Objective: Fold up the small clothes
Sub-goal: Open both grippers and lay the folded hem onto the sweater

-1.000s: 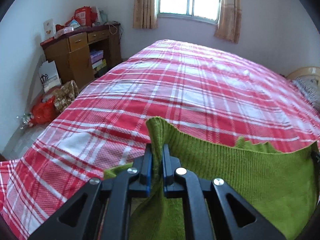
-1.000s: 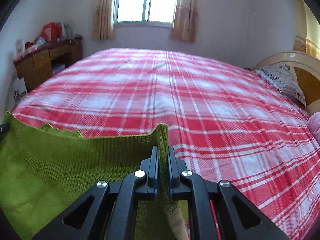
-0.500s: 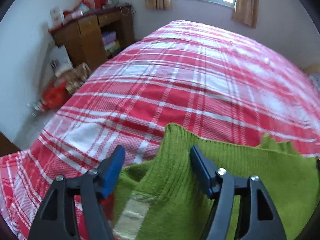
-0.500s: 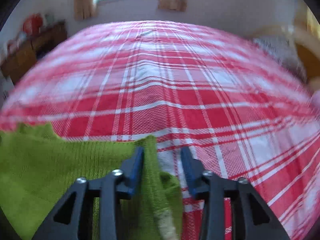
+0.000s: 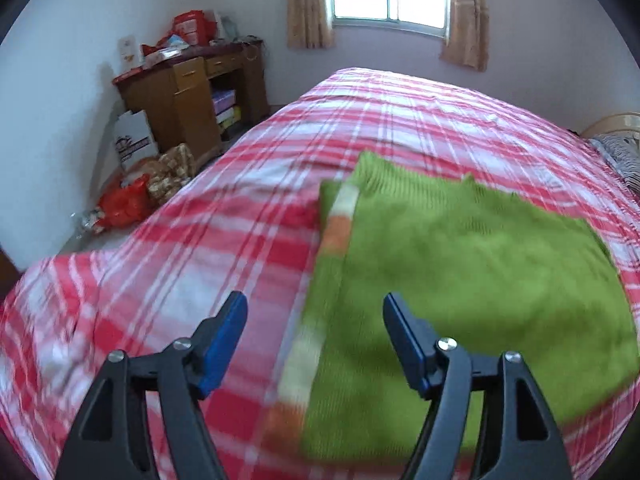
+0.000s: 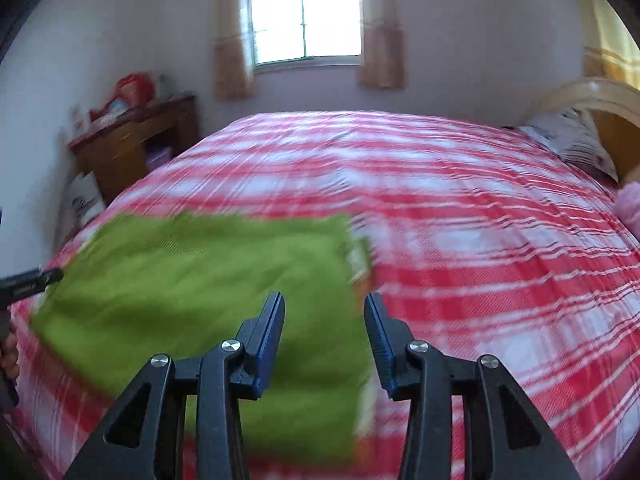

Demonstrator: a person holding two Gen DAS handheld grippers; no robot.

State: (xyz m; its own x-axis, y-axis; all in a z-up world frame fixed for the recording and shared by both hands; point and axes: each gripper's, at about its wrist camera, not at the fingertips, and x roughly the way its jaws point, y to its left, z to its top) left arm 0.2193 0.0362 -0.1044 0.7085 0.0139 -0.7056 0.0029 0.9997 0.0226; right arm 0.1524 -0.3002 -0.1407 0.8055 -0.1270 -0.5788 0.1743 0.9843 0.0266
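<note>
A green knitted garment [image 5: 460, 264] with an orange and white striped edge lies folded flat on the red plaid bed [image 5: 248, 232]. My left gripper [image 5: 316, 320] is open and empty, raised above the garment's left edge. In the right wrist view the garment [image 6: 200, 276] lies at lower left. My right gripper [image 6: 324, 322] is open and empty above its right edge. The left gripper's tip [image 6: 32, 282] shows at the far left of that view. Both views are blurred by motion.
A wooden desk [image 5: 192, 92] with clutter stands left of the bed, with bags [image 5: 132, 196] on the floor beside it. A window [image 6: 304, 20] is on the far wall. A pillow [image 6: 572, 144] and headboard [image 6: 600, 100] are at the right.
Both grippers opened and let go of the green garment's corners, then lifted and pulled back. The garment now lies flat on the bed.
</note>
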